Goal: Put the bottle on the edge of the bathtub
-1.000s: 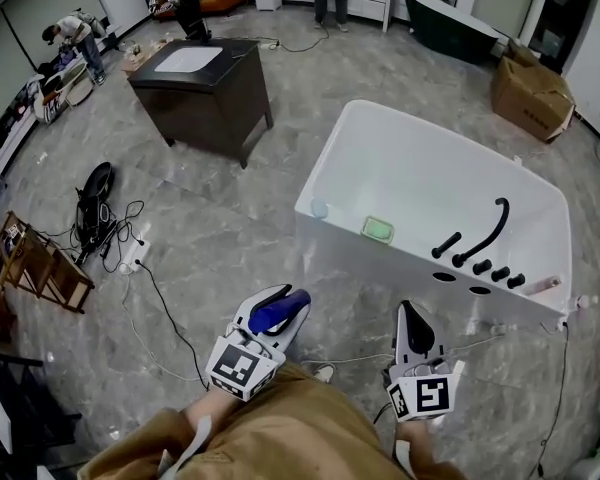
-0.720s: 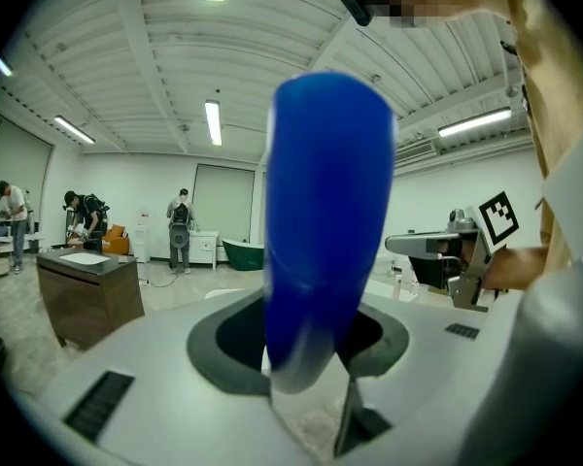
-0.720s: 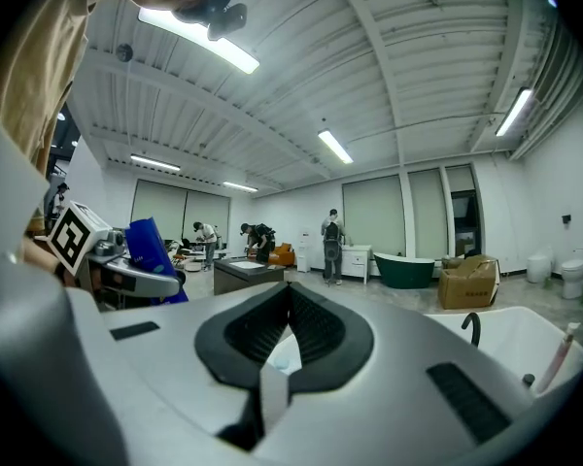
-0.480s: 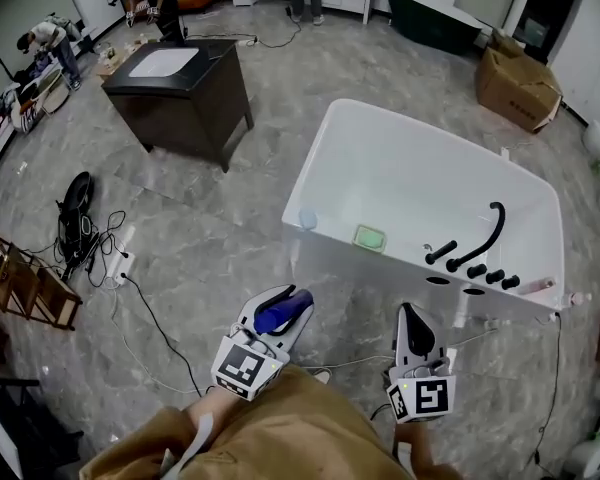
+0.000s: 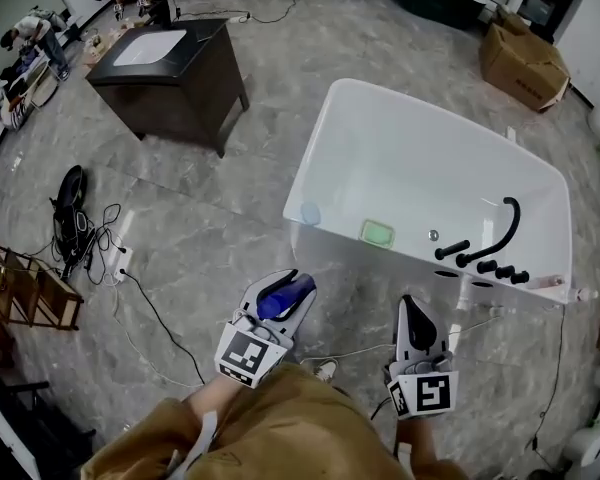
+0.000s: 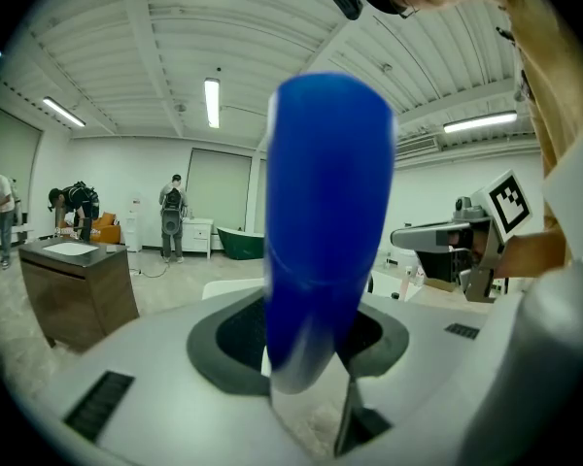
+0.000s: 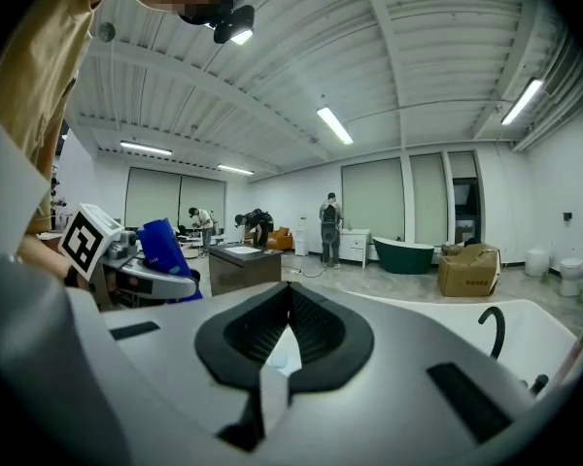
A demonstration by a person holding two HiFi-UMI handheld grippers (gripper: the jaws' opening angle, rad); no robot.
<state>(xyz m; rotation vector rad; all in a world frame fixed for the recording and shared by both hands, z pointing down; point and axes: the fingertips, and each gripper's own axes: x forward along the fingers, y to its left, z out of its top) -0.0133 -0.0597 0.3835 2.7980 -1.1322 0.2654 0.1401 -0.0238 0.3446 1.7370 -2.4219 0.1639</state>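
A blue bottle lies between the jaws of my left gripper, which is shut on it, low over the grey floor. In the left gripper view the bottle fills the middle and juts out past the jaws. The white bathtub stands ahead and to the right, its near edge a step away from both grippers. My right gripper is shut with nothing in it and points at the tub's near side. The right gripper view shows the bottle off to the left.
A green soap block and a small pale blue round thing sit on the tub's near edge. A black faucet stands at its right end. A dark cabinet, floor cables, a wooden rack and a cardboard box stand around.
The view has tipped down and moved closer, so the tub's near edge now lies nearer the grippers. Both grippers keep their places and the bottle stays held.
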